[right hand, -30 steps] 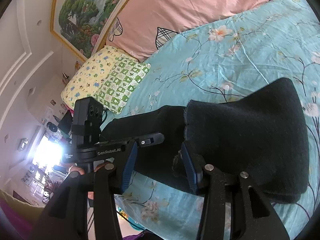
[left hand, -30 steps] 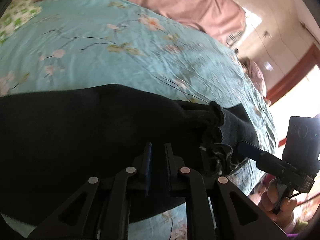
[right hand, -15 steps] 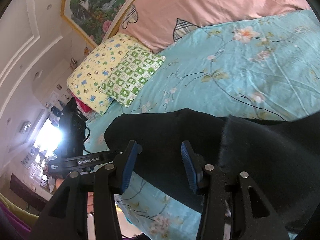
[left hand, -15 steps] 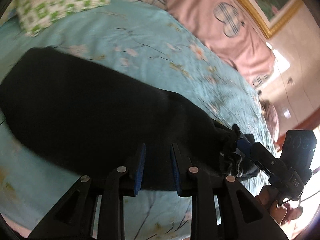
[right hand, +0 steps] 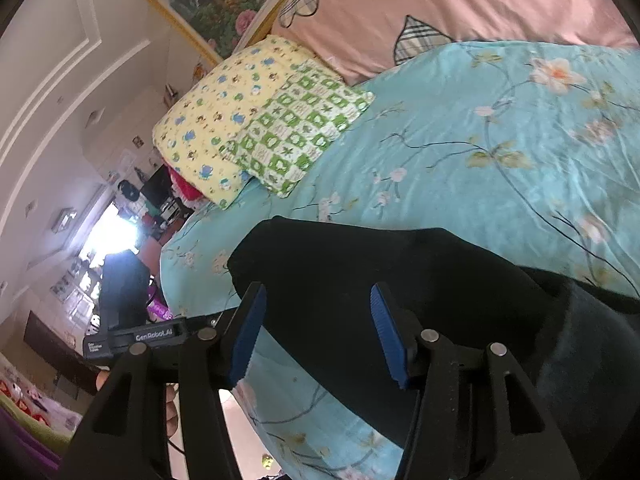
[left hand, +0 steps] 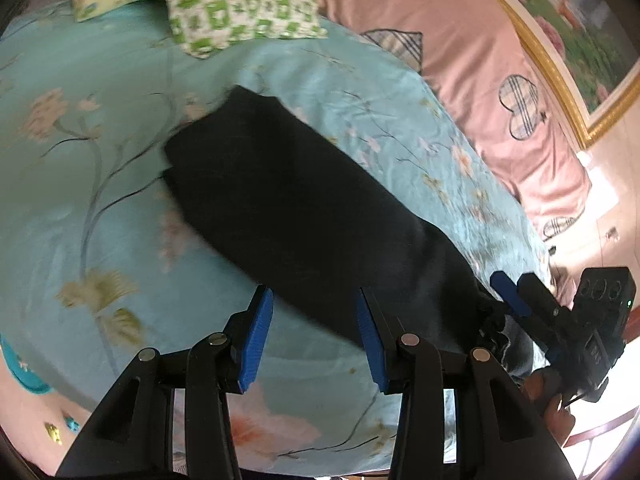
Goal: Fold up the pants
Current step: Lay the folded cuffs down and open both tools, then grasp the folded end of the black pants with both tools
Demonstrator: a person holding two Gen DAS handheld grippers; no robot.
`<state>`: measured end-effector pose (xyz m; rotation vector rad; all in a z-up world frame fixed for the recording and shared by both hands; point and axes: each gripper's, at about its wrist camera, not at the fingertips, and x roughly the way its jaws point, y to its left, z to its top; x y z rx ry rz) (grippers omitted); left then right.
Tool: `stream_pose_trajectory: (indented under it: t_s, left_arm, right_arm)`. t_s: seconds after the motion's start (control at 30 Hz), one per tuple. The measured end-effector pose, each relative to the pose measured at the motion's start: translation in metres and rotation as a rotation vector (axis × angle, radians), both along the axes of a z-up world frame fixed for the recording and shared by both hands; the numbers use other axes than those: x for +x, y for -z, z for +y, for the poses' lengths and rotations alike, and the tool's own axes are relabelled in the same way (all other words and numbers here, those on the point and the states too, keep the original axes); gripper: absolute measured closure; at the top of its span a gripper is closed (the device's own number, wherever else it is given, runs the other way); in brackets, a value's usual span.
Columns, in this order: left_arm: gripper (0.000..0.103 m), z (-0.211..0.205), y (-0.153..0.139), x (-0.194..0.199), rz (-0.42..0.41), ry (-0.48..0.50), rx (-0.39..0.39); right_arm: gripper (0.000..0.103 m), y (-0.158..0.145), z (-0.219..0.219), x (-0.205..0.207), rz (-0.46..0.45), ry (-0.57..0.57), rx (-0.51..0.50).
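Note:
The black pants (left hand: 304, 216) lie in a long strip on the turquoise flowered bedspread (left hand: 100, 184), legs stacked, hem end toward the pillows. My left gripper (left hand: 316, 340) is open and empty, above the near edge of the pants. My right gripper (right hand: 316, 336) is open and empty over the leg end of the pants (right hand: 400, 288); a thicker layer of black cloth lies at the lower right. In the left wrist view the right gripper (left hand: 516, 300) shows beside the waistband end. In the right wrist view the left gripper's body (right hand: 132, 336) shows at the left.
A green checked pillow (right hand: 296, 136) and a yellow pillow (right hand: 224, 120) lie at the head of the bed, against a pink headboard cover (right hand: 460, 4). The bed's near edge (right hand: 280, 412) drops to the floor. Room furniture stands beyond the bed's left side.
My left gripper opened and let go of the pants, then swung toward the leg end. My right gripper stayed open and drew back along the pants. The pants now lie flat.

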<state>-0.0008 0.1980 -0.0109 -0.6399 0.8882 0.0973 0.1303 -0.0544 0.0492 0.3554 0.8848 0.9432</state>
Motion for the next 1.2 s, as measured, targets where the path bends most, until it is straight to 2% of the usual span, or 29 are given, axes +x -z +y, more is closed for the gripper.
stream_pose_trajectory:
  t_s: [0.47, 0.77, 1.03, 1.2]
  left_arm:
    - [0.055, 0.052, 0.013, -0.012, 0.018, -0.15, -0.059]
    - [0.055, 0.063, 0.023, -0.007, 0.028, -0.181, -0.09]
    - [0.051, 0.069, 0.033, 0.006, 0.047, -0.205, -0.103]
    - [0.05, 0.076, 0.038, 0.014, 0.043, -0.216, -0.115]
  right_arm:
    - [0.047, 0.0, 0.067, 0.028, -0.02, -0.139, -0.08]
    - [0.047, 0.005, 0.099, 0.045, -0.022, -0.213, -0.121]
    - [0.046, 0.008, 0.149, 0.078, -0.065, -0.348, -0.222]
    - [0.046, 0.014, 0.182, 0.1, -0.054, -0.437, -0.259]
